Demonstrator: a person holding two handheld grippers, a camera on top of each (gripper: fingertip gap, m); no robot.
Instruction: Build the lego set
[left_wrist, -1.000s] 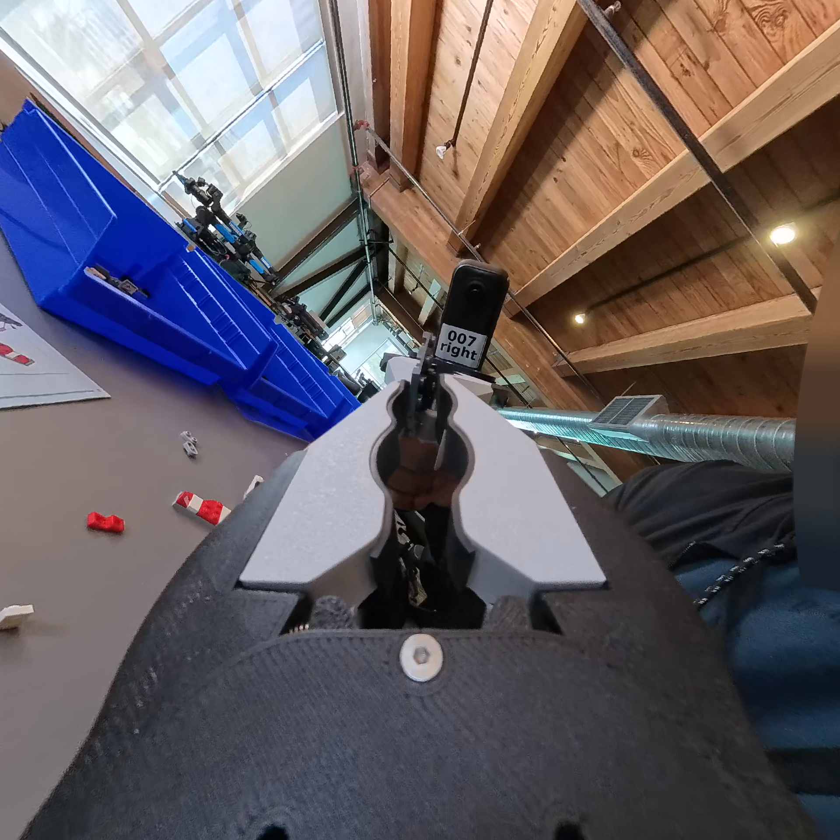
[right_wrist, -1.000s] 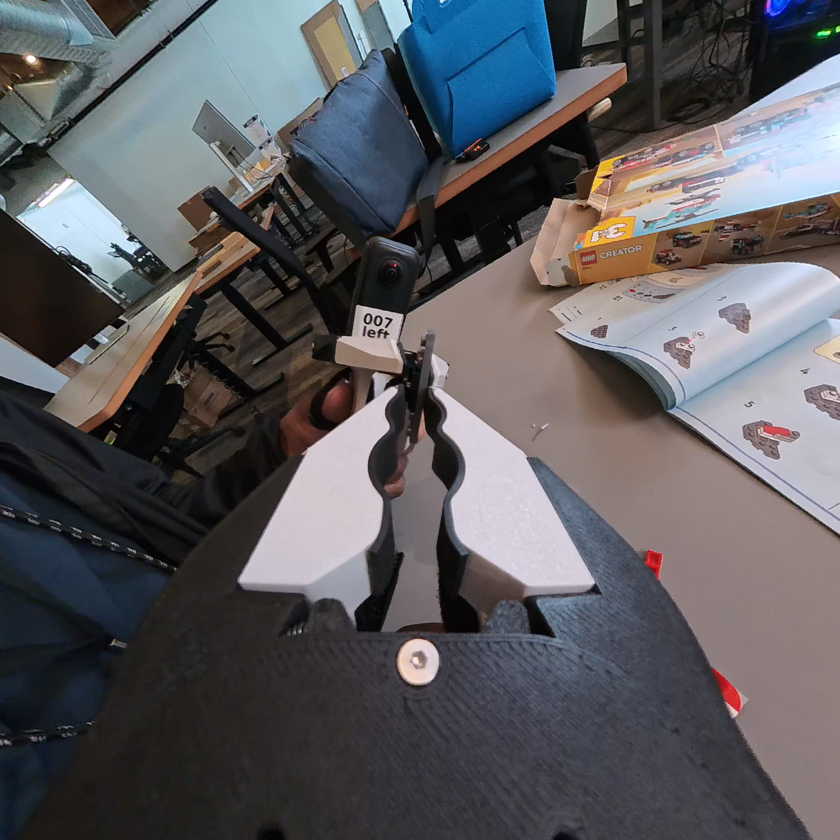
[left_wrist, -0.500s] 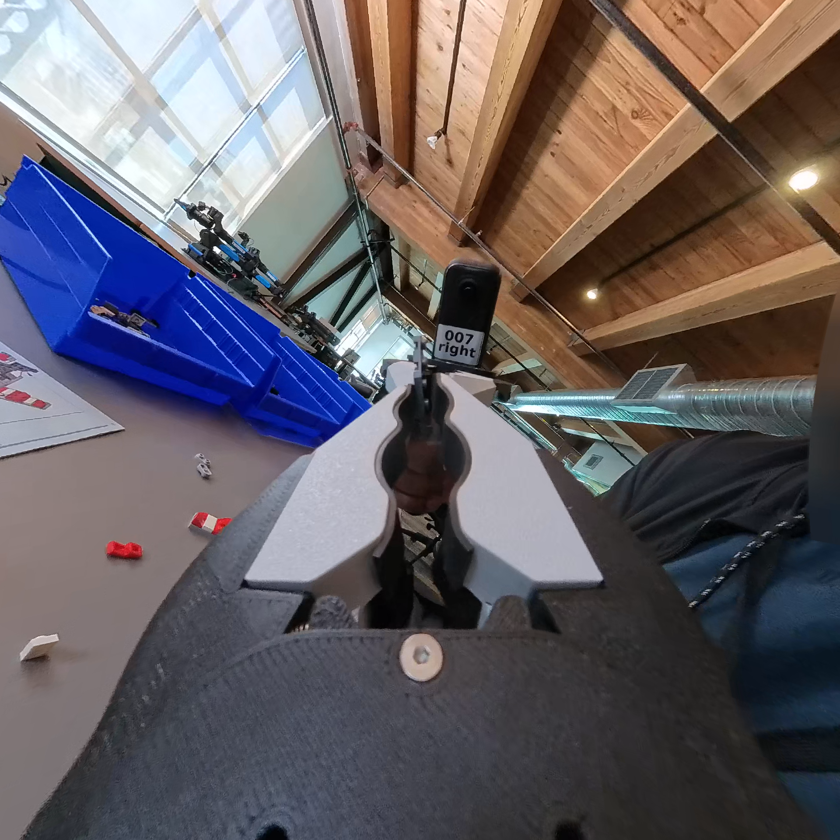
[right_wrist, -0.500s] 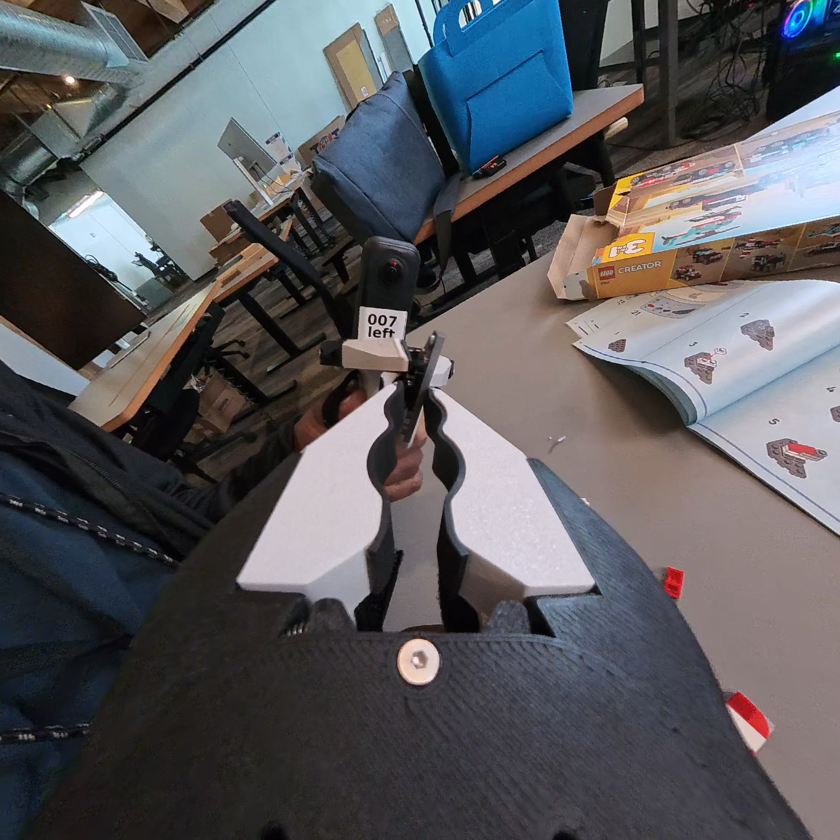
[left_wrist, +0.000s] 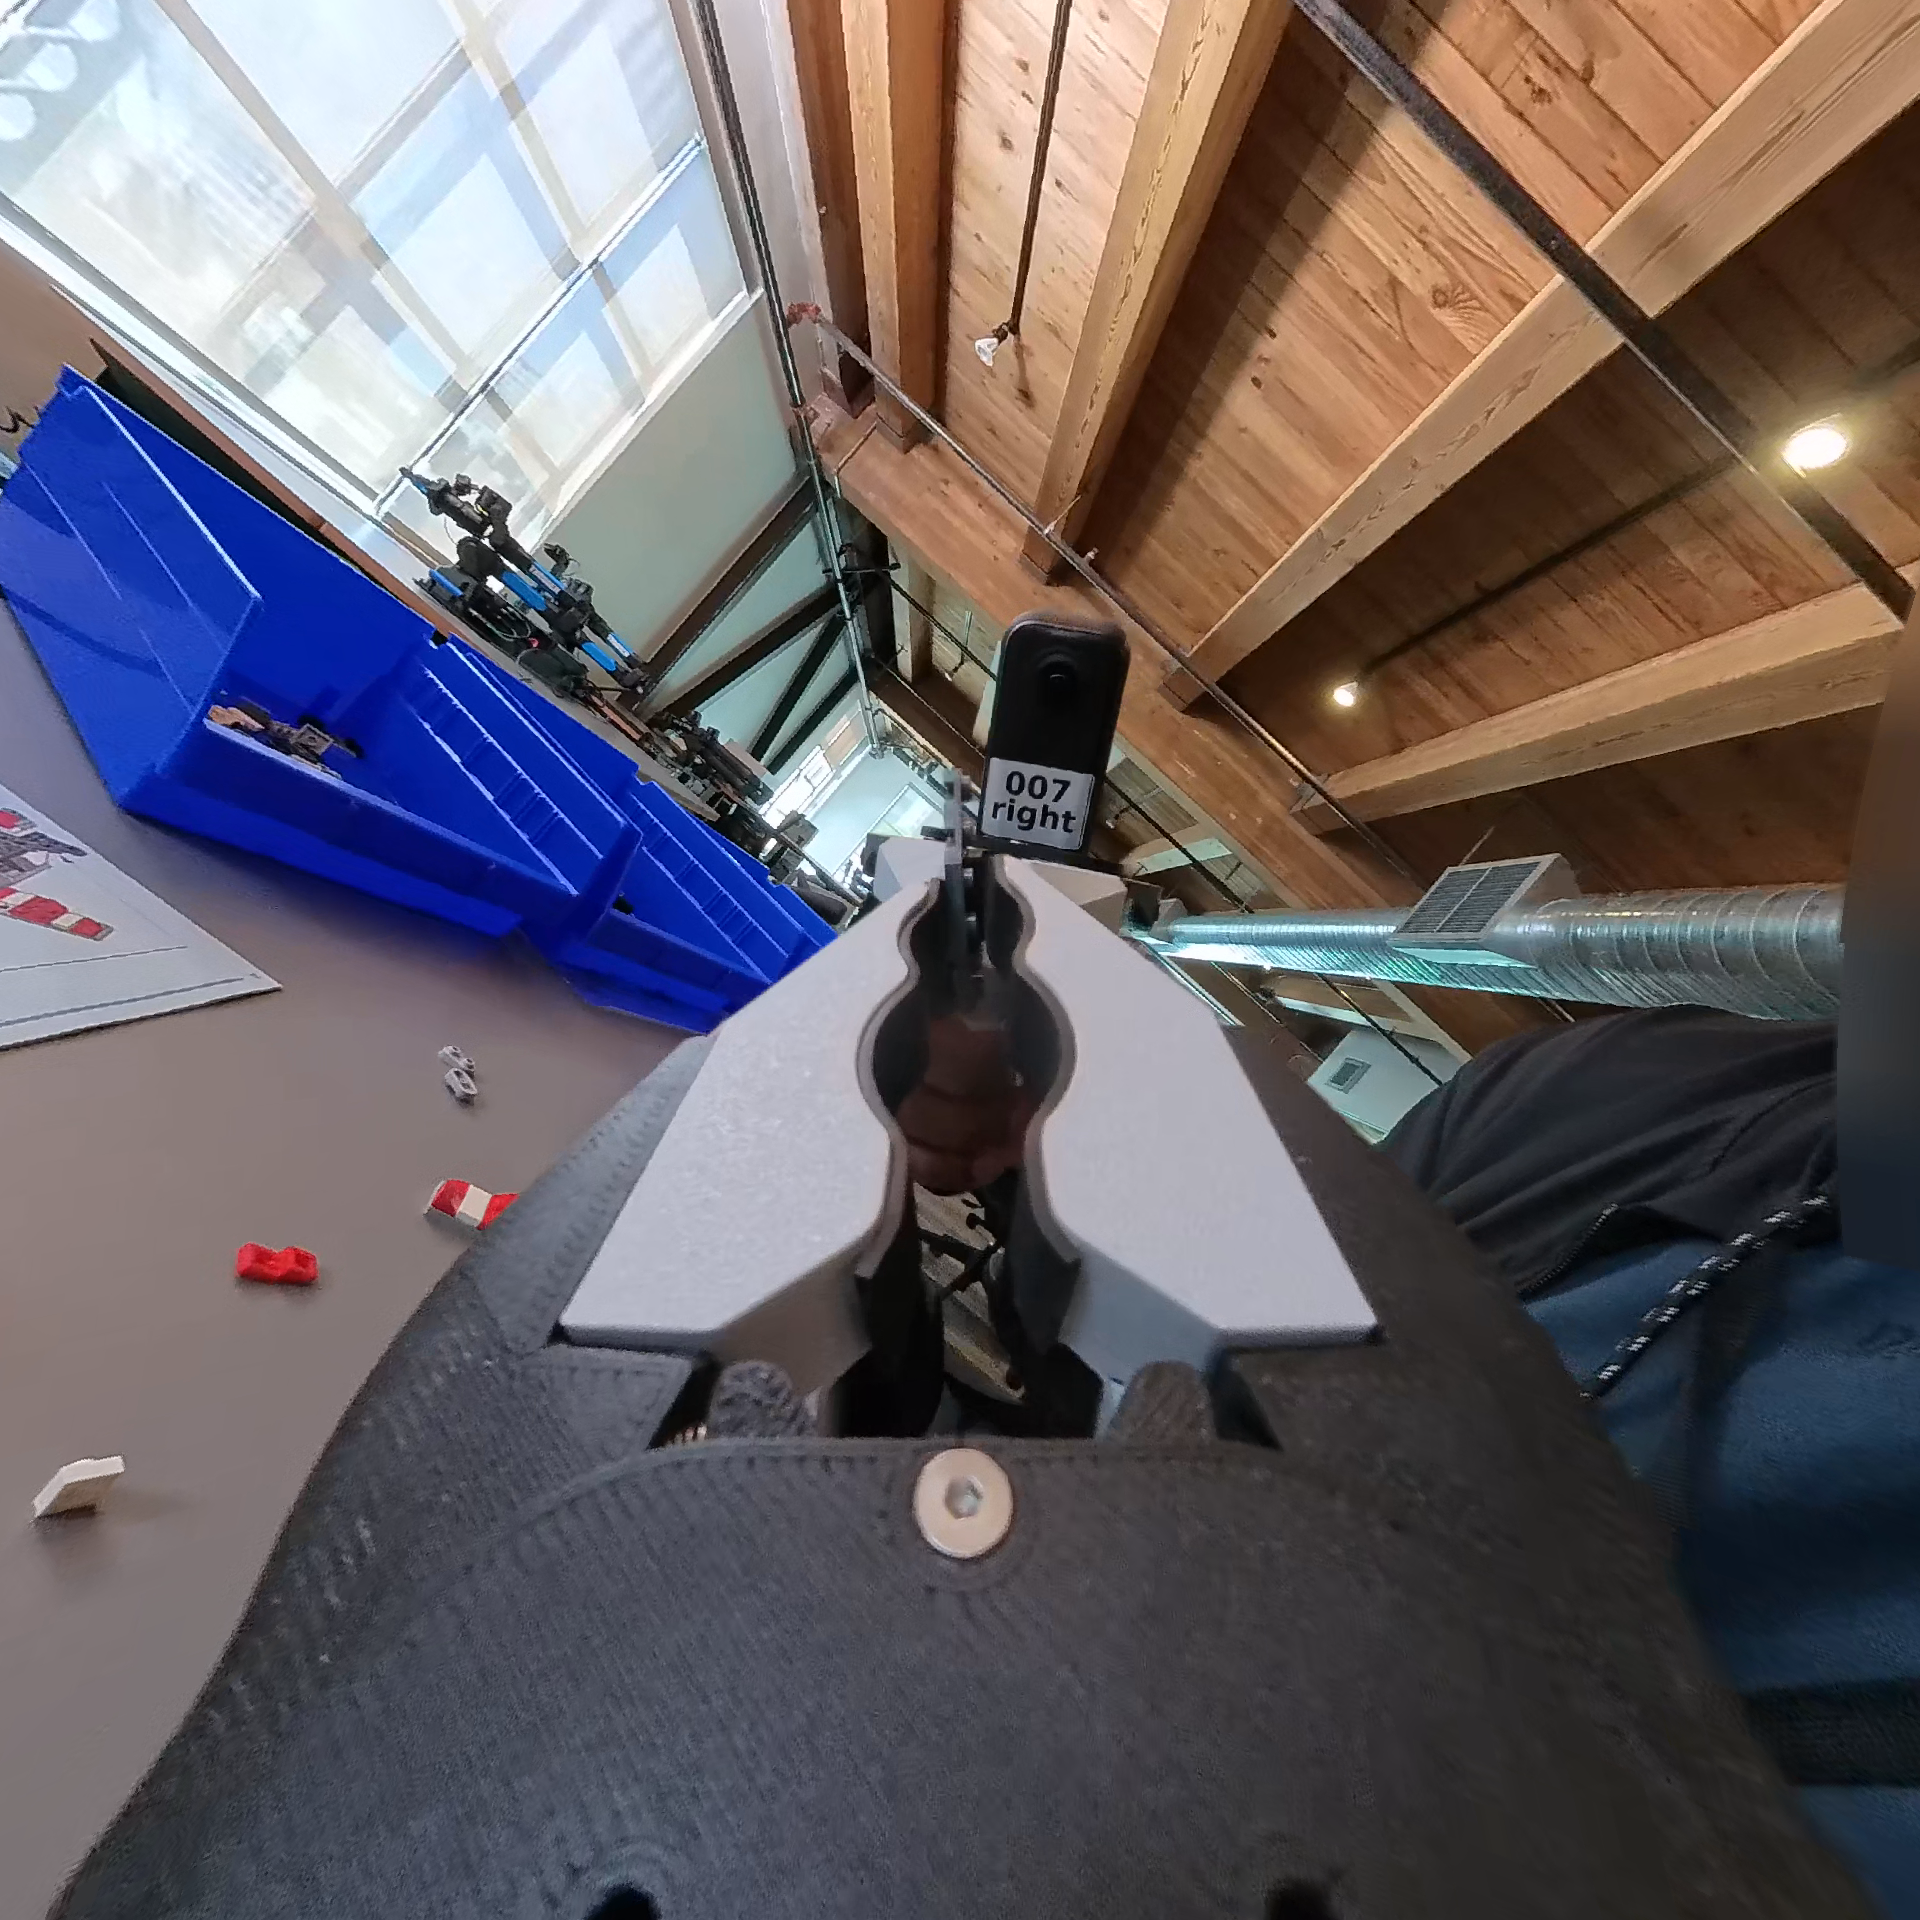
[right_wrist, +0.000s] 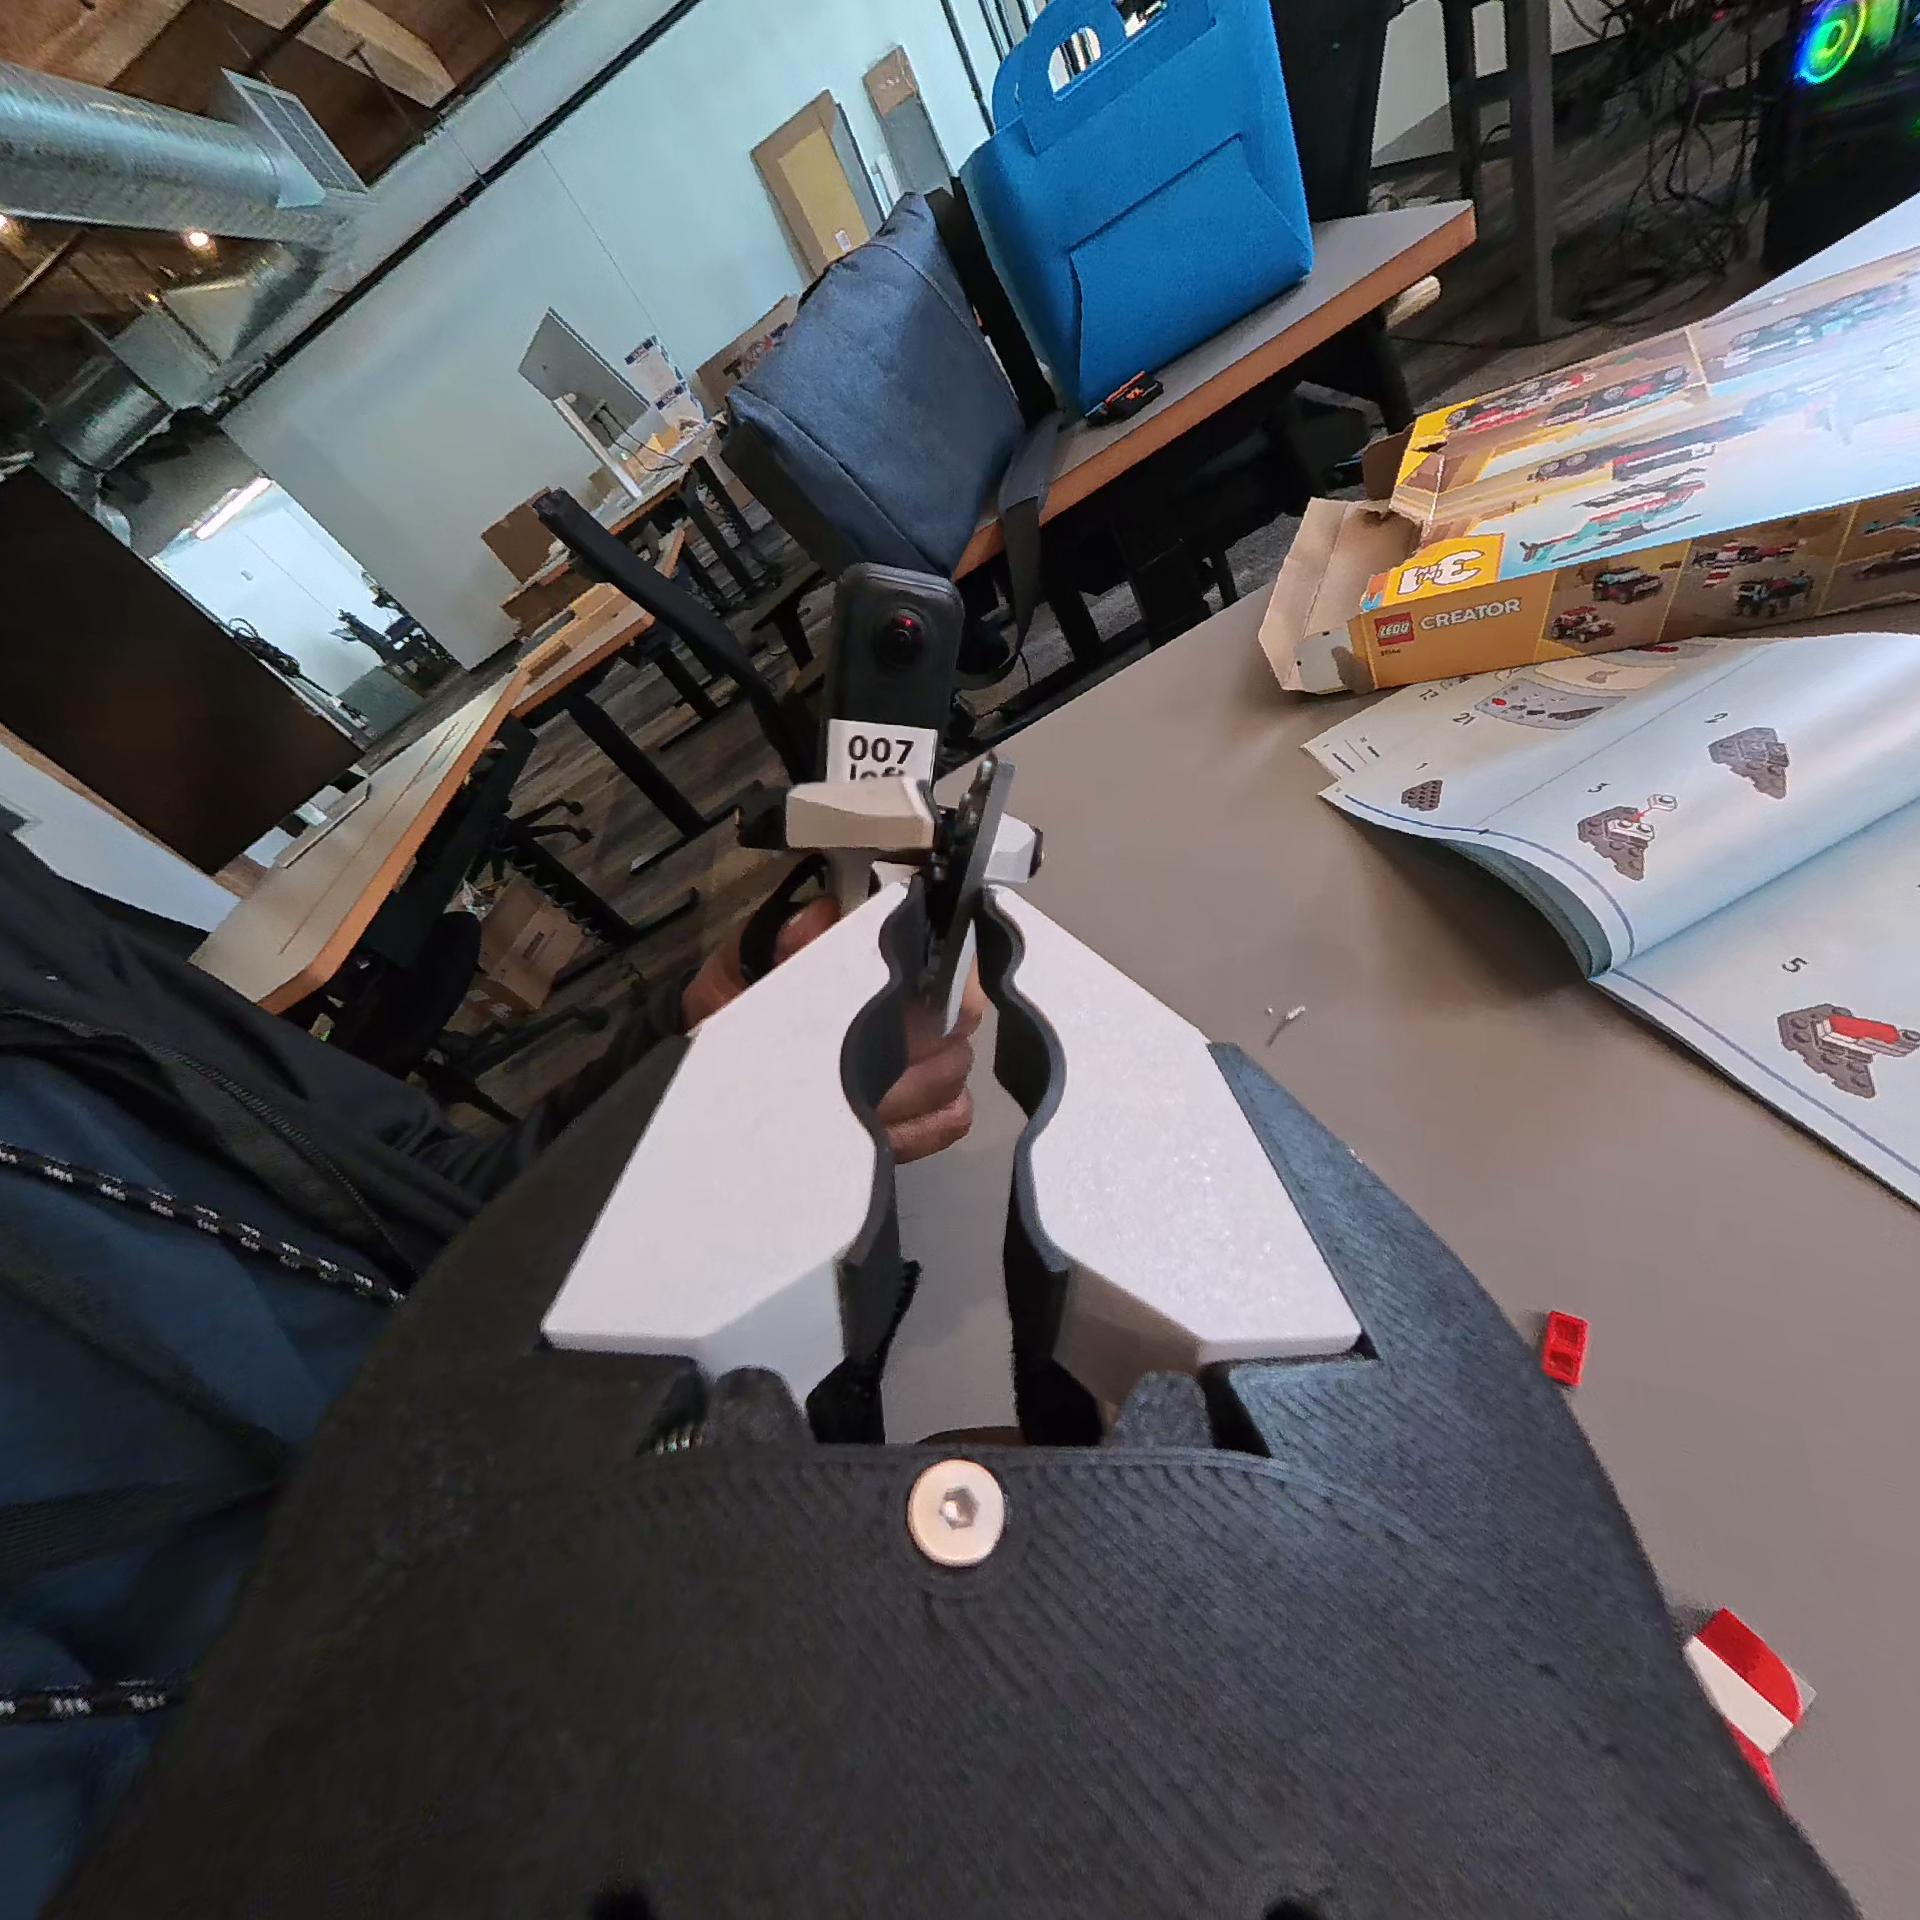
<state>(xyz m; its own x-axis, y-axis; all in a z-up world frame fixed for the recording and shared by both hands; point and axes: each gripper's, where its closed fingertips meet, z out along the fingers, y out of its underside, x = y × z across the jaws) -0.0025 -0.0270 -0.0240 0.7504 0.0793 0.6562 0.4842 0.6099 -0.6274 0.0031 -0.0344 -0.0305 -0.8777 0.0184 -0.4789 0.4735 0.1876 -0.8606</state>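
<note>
My left gripper (left_wrist: 961, 902) and my right gripper (right_wrist: 948, 920) point at each other above the grey table (right_wrist: 1403, 1143). Both are shut on the same thin dark grey lego plate, seen edge-on in the left wrist view (left_wrist: 956, 857) and slightly tilted in the right wrist view (right_wrist: 971, 831). The right gripper shows beyond the plate in the left wrist view (left_wrist: 997, 883), and the left gripper shows beyond it in the right wrist view (right_wrist: 935, 831). Each is held by a hand.
On the table lie a red piece (left_wrist: 275, 1262), a red-and-white piece (left_wrist: 468, 1203), small grey pieces (left_wrist: 457, 1070) and a white piece (left_wrist: 78, 1481). Blue bins (left_wrist: 364, 727) stand behind. An open instruction booklet (right_wrist: 1714, 862) and the set's box (right_wrist: 1662, 540) lie at right. Both grippers' tips are close together, under 4 cm apart.
Both grippers have stayed shut on the plate and turned slightly together. The plate leans a little more in the right wrist view. The loose pieces have not moved on the table.
</note>
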